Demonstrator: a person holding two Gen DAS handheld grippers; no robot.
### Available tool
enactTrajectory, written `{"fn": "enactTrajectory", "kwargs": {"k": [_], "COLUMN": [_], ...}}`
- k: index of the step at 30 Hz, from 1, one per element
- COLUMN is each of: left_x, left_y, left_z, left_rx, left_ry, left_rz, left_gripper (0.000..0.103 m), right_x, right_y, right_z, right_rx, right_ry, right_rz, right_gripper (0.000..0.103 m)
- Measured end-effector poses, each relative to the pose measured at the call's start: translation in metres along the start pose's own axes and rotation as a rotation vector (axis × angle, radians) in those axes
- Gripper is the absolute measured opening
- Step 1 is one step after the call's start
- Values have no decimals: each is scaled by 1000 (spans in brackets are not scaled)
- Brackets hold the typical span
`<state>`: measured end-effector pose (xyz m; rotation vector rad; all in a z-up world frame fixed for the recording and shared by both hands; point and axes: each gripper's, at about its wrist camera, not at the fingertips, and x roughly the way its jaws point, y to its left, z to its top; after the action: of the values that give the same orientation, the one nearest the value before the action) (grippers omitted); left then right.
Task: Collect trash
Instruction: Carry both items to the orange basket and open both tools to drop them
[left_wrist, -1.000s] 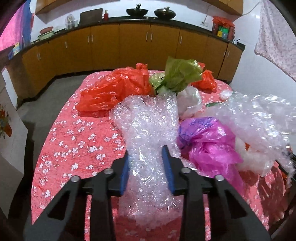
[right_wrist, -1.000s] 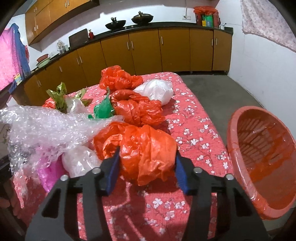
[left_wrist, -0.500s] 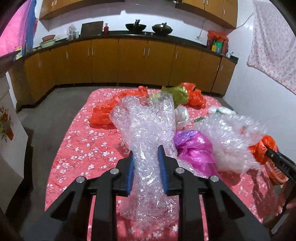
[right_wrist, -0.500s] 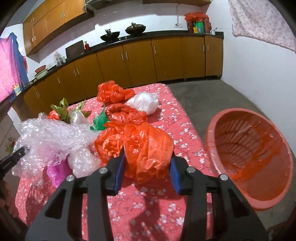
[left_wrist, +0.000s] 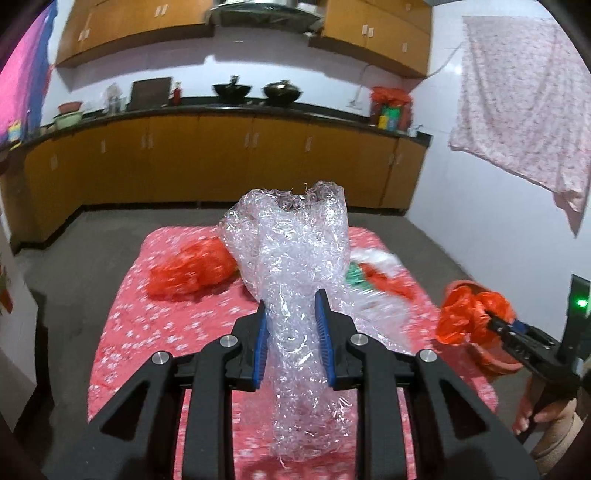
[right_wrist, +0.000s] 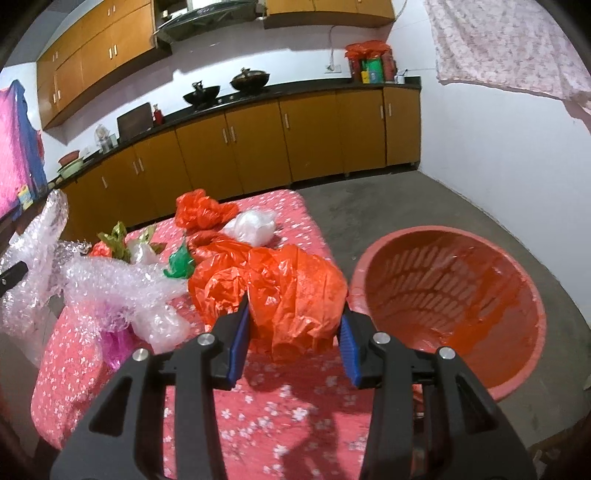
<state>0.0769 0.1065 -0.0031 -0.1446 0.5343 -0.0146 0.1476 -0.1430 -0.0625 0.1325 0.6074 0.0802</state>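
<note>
- No readable writing or brand anywhere.
- Left gripper (left_wrist: 290, 339) pinches a bubble wrap sheet (left_wrist: 295, 280) between its blue pads, lifted above the pink floral table (left_wrist: 122, 332); wrap sticks up past the fingertips.
- Right gripper (right_wrist: 293, 339) clamps an orange plastic bag (right_wrist: 280, 291), just left of the red basket (right_wrist: 461, 306).
- Only the right view shows the basket interior, white bag (right_wrist: 255, 227) and green scrap (right_wrist: 181, 260); left view shows the right gripper from outside, holding the bag.
</note>
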Motion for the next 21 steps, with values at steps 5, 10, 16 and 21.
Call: {"fn": "enactTrajectory", "kwargs": {"k": [5, 10, 16, 21], "left_x": [0, 8, 24, 33], "left_y": [-34, -74, -118, -136], "left_z": [9, 18, 25, 32], "left_rx": [47, 96, 128, 143], "left_ry": [-12, -15, -21, -32], "left_rz": [-74, -159, -237, -253], "left_gripper": [24, 24, 24, 24], "right_x": [-16, -29, -37, -39], "right_y": [-28, -63, -105, -126], "right_z": [4, 9, 11, 7], "right_rx": [30, 76, 138, 166], "right_ry": [-34, -59, -70, -67], "right_rz": [-47, -111, -179, -207], "right_gripper": [42, 42, 42, 42]}}
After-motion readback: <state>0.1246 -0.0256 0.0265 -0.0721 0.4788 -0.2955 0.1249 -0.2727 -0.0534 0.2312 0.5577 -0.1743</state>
